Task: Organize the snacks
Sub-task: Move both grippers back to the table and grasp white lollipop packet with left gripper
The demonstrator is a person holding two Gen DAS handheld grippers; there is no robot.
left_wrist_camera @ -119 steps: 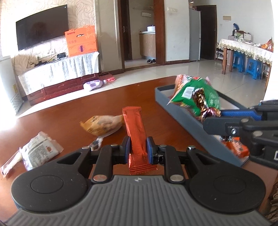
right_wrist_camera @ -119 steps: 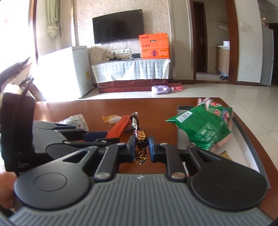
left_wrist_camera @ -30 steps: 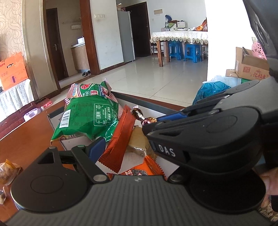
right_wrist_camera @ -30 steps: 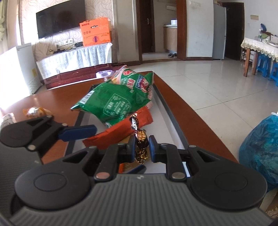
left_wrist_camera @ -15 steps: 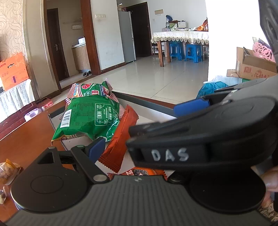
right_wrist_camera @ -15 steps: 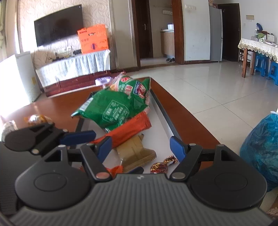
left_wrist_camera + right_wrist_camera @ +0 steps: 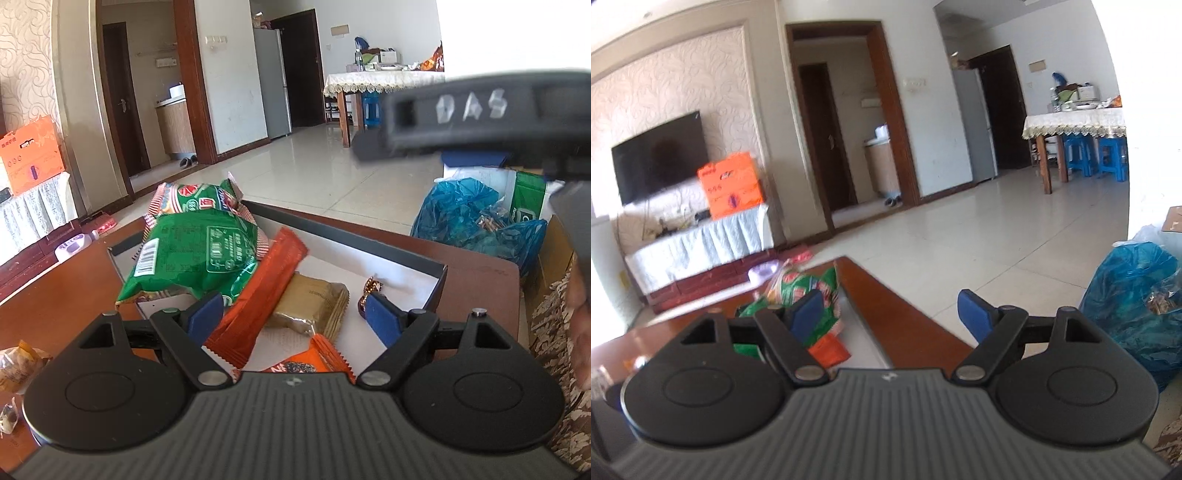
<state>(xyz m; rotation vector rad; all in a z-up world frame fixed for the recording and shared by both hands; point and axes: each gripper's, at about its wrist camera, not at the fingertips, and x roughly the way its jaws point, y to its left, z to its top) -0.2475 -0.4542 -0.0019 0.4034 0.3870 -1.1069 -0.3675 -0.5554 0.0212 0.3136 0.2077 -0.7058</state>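
The right-wrist view is blurred; its lower half is filled by the gripper body, which hides most of the tray [image 7: 866, 328]. In the left-wrist view the right gripper [image 7: 476, 118] is a smeared dark shape at upper right. The left gripper [image 7: 293, 317] stands spread at lower centre, above the tray [image 7: 439, 280]; the red stick pack [image 7: 258, 299] lies just inside its left finger, unpinched, beside the green bag [image 7: 192, 254], tan bar [image 7: 314, 304] and foil candy [image 7: 369, 291]. The right gripper [image 7: 890, 314] has just been opening, nothing between its fingers.
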